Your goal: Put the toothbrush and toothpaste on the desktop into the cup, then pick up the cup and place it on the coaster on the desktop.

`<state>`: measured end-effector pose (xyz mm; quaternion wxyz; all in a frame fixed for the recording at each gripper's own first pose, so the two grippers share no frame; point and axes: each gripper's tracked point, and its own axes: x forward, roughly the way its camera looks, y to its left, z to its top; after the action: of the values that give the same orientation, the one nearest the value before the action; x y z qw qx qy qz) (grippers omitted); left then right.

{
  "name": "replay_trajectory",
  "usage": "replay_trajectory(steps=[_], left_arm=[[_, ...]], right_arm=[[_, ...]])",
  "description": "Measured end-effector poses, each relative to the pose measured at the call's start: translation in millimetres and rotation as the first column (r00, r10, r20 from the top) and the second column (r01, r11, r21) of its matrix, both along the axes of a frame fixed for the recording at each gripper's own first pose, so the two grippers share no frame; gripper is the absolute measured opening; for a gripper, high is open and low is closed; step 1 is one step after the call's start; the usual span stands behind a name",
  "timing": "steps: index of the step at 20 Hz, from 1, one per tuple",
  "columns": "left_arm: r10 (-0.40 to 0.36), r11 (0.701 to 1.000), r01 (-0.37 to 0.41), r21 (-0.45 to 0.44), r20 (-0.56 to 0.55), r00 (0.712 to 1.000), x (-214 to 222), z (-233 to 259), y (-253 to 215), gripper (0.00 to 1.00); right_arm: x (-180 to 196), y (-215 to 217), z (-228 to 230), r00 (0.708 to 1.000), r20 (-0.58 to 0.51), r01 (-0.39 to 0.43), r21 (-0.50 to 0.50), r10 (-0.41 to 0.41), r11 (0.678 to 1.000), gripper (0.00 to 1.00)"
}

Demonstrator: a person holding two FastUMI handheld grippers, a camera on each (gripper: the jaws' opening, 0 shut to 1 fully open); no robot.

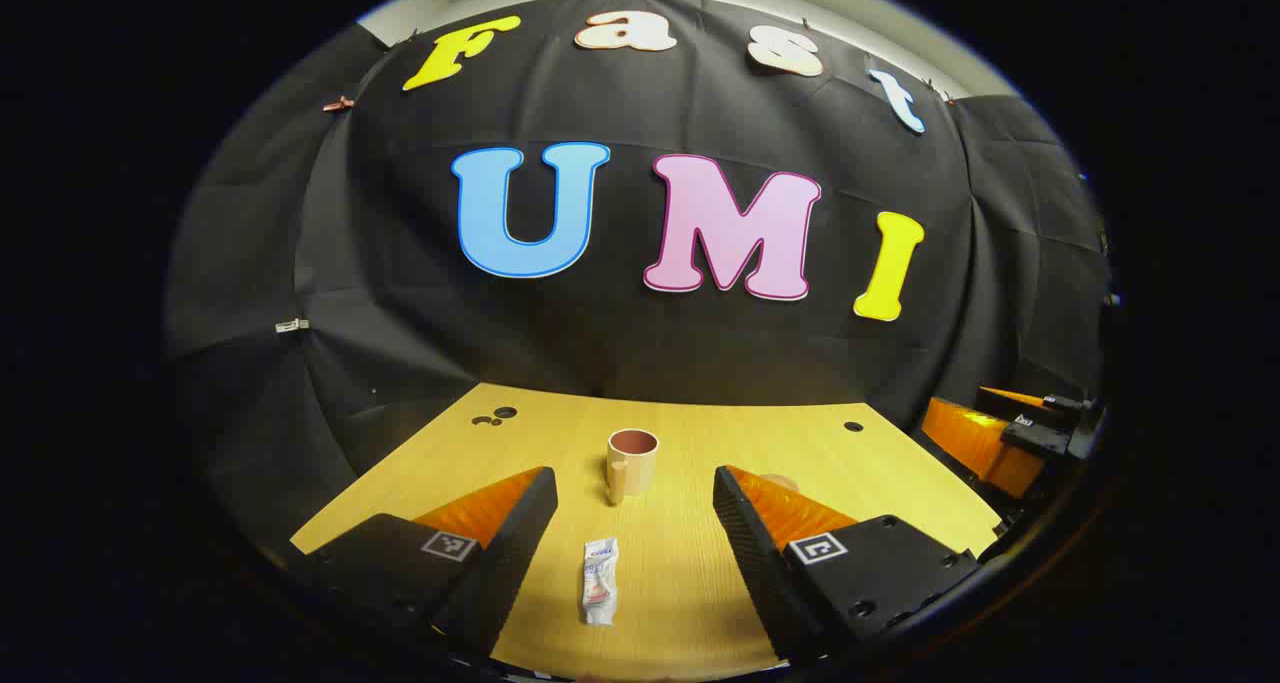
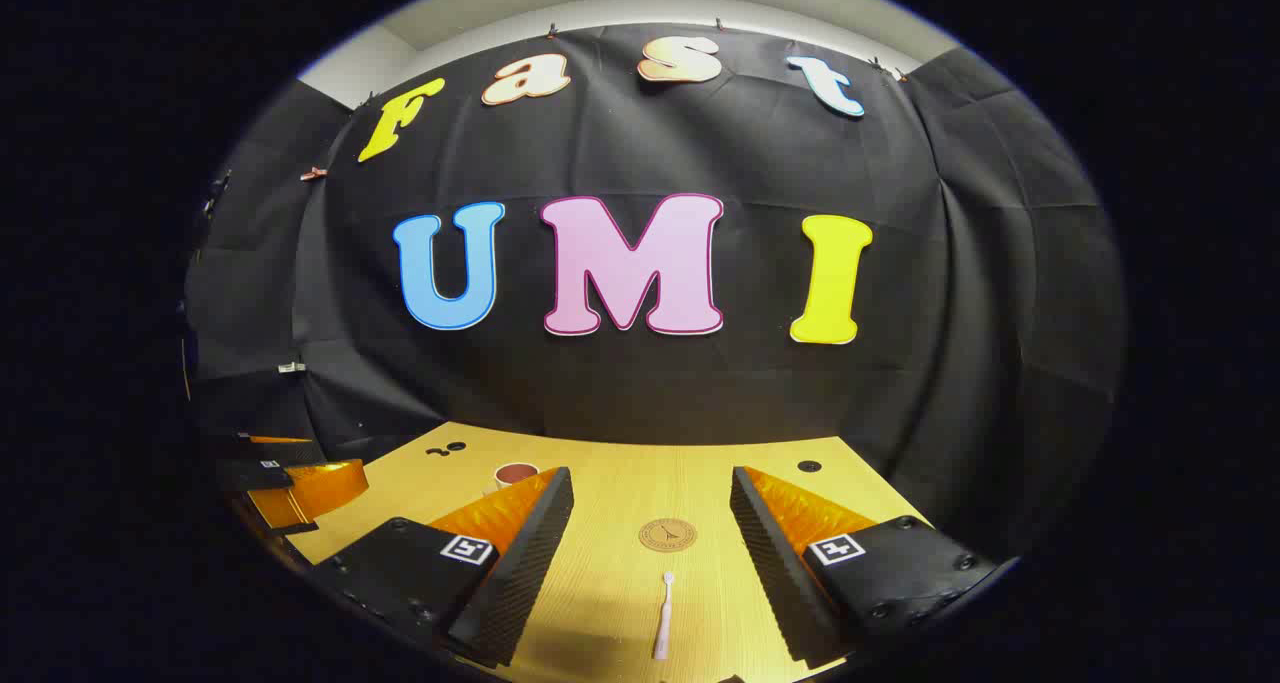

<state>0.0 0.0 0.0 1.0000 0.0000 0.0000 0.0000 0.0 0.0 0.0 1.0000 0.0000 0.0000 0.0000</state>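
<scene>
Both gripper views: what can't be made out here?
- Cup, right gripper view: lower body hidden behind that gripper's own finger.
- Coaster, left gripper view: mostly hidden behind that gripper's finger.
- Toothpaste label, left gripper view: too small.
- Toothbrush bristles, right gripper view: too small.

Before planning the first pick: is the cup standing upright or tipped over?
Upright: the cup stands on the desktop, its open mouth facing up.

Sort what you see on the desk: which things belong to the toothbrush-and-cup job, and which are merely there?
Job things:
toothbrush
toothpaste
cup
coaster

Merely there:
round holes in the desktop
white tag on the cloth wall
</scene>
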Motion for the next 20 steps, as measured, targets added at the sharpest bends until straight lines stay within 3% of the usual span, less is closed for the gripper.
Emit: replay_trajectory(steps=[1,10,20], left_arm=[[0.004,1.000,-0.004,0.004,0.002,1.000,0.6,0.4,0.4,0.97],[0.020,0.998,-0.023,-0.060,-0.053,0.998,6.7,-17.7,5.4,0.97],[0.045,0.996,-0.051,-0.073,-0.079,0.996,9.7,-24.8,7.5,0.97]], right_arm=[[-0.1,-2.0,-1.2,1.000,-0.004,0.006,0.004,-0.006,1.000,0.97],[1.4,-12.6,-16.4,0.999,-0.043,0.021,0.050,-0.019,0.999,0.97],[12.9,-14.8,-24.4,0.997,-0.075,0.007,0.078,-0.001,0.997,0.97]])
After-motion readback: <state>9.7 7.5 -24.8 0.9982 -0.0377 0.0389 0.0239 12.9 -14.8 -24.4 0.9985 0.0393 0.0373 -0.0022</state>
